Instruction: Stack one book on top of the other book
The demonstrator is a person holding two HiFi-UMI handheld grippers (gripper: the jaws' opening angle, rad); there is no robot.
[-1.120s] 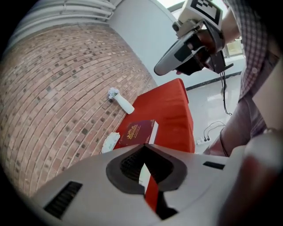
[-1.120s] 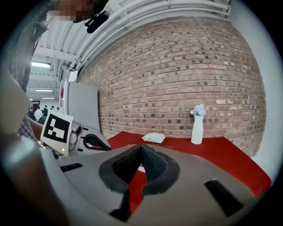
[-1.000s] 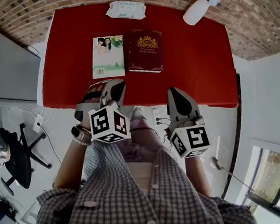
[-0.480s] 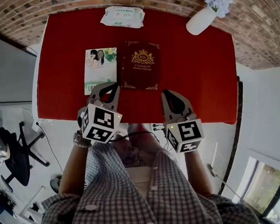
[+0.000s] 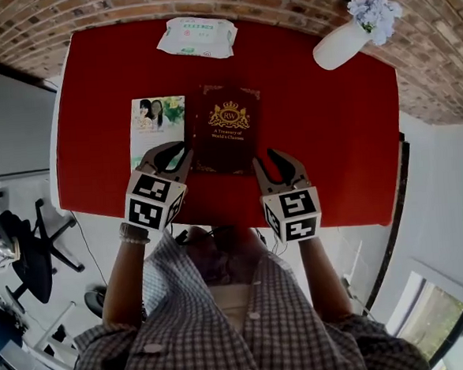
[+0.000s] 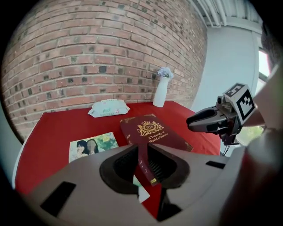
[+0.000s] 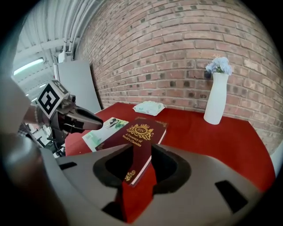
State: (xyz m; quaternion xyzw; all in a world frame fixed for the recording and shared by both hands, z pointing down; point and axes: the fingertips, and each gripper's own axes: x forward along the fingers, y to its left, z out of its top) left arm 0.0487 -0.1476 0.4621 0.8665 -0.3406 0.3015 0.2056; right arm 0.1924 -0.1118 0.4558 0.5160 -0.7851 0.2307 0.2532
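Observation:
A dark red book with gold print lies flat on the red table. Beside it on the left lies a thinner photo-cover book. My left gripper hangs over the near end of the seam between the books. Its jaws have just been opening and stand slightly open, with the red book's near left corner showing in the gap and no pad pressing on it. My right gripper is at the red book's near right corner. Its jaws have also just been opening, and they are open around that corner without pressing.
A pack of wipes lies at the table's far edge. A white vase with pale flowers stands at the far right, in front of a brick wall. The table's near edge runs just under both grippers.
Both grippers have moved forward from the table's near edge to the books' near ends and come lower. Their jaws, shut before, now stand apart. The left gripper has rolled.

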